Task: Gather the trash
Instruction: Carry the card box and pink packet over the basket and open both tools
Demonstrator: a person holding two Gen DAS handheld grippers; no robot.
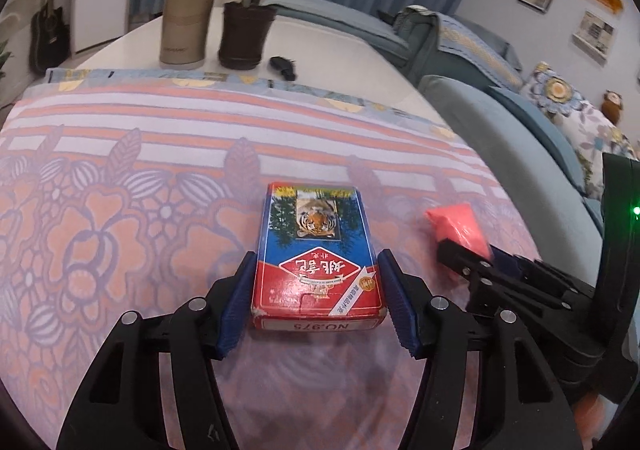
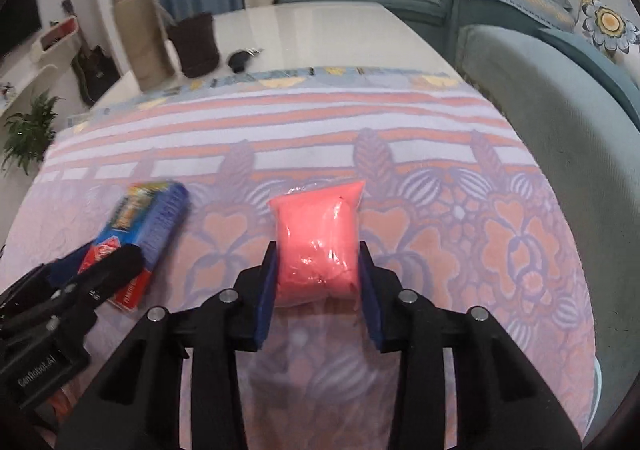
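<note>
Left gripper (image 1: 318,270) grasps the card box (image 1: 318,250), pads against both long sides, on the floral cloth (image 1: 120,189). Right gripper (image 2: 318,262), just right of it, clenches the pink bag (image 2: 318,242). Far: flask (image 1: 188,5), dark pot (image 1: 244,35).

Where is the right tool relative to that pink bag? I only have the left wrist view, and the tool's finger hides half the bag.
Observer: The pink bag lies lengthwise between the right tool's two blue pads, roughly centred. I cannot tell whether they press it.
Operator: How deep does it sit?
Observer: Its near end reaches about halfway down the pads. The far part sticks out past the tips onto the cloth.
</note>
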